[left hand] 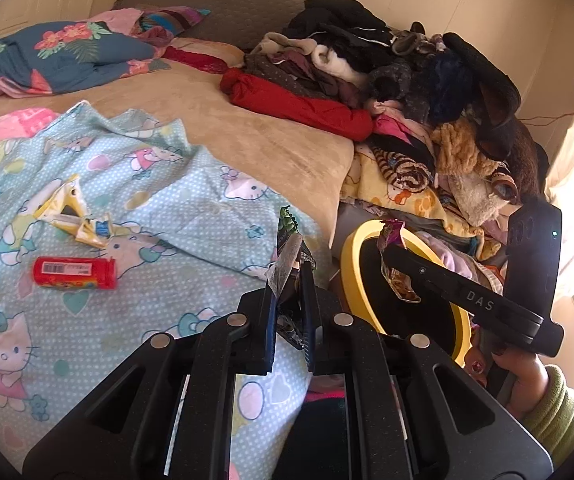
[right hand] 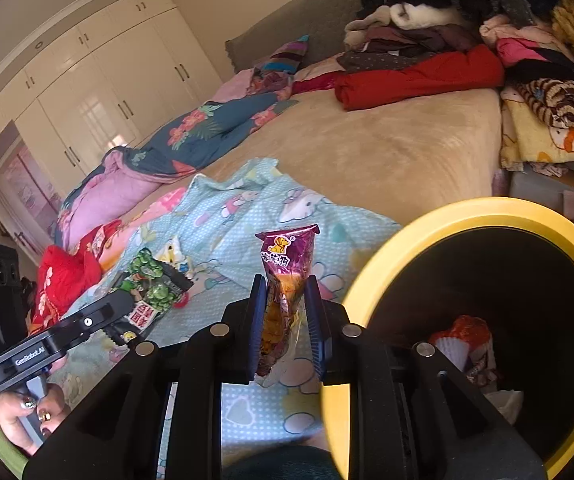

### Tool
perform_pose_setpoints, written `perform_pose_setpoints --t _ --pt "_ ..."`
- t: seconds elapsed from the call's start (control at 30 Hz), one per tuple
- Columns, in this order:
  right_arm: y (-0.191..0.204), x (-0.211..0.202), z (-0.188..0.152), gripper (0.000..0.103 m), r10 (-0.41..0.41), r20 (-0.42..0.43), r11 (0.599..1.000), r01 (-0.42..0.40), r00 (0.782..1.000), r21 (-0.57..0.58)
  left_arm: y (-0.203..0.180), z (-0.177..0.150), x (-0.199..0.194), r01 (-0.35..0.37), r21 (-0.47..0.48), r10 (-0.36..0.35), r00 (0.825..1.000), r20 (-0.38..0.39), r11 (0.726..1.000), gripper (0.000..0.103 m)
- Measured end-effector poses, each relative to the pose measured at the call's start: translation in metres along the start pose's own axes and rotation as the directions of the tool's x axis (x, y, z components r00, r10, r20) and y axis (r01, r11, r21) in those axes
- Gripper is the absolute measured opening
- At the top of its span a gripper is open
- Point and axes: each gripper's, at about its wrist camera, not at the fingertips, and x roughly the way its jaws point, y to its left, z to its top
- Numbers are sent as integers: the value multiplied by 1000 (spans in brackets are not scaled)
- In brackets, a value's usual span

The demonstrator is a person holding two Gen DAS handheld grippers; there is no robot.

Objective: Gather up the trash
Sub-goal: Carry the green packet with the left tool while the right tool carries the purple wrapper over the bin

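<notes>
A green crinkled snack wrapper (left hand: 287, 236) is pinched by the left gripper (left hand: 290, 280) at lower centre; a purple foil snack packet (right hand: 285, 280) is clamped by the right gripper (right hand: 285, 300), just left of the yellow-rimmed black bin (right hand: 487, 208).

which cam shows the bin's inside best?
Right wrist: it looks straight into the yellow-rimmed bin, with trash already at the bottom. Left wrist shows only part of the rim, the right tool crossing it.

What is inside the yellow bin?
Down in the yellow bin lies a crumpled red and white wrapper and a bit of white paper. The rest is dark, and the right gripper covers part of the bottom.
</notes>
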Motion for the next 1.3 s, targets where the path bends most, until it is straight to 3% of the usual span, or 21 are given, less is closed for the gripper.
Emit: perform_pose_setpoints --t 0.7,1.3 --pt "-70 -39 5 19 -118 69 987 110 991 116 -59 -2 23 79 100 -75 997 -35 992 6" --pt "-109 -63 7 19 -197 79 967 181 977 178 -104 -15 45 141 189 -123 987 -101 972 6"
